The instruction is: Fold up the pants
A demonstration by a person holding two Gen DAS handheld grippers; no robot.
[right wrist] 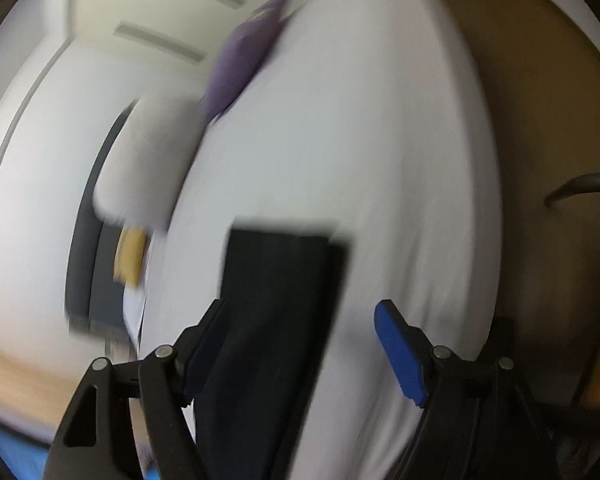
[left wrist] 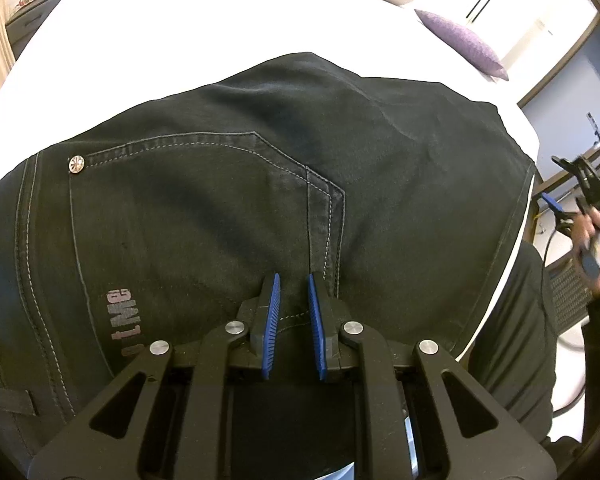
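Because the black jeans (left wrist: 260, 184) lie folded on the white bed (left wrist: 180, 40), soft yet thick, grip seams or folded edges. Left tongs (left wrist: 294, 320) nearly closed, clamping nothing; right tongs (right wrist: 300, 344) wide, empty.

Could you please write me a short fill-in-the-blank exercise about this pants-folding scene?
1. The black pants lie on a ____ sheet.
2. The cushion at the far side of the bed is ____ in colour.
3. The right gripper has its jaws ____.
4. The pads of the left gripper are ____ in colour.

Missing words: white; purple; open; blue
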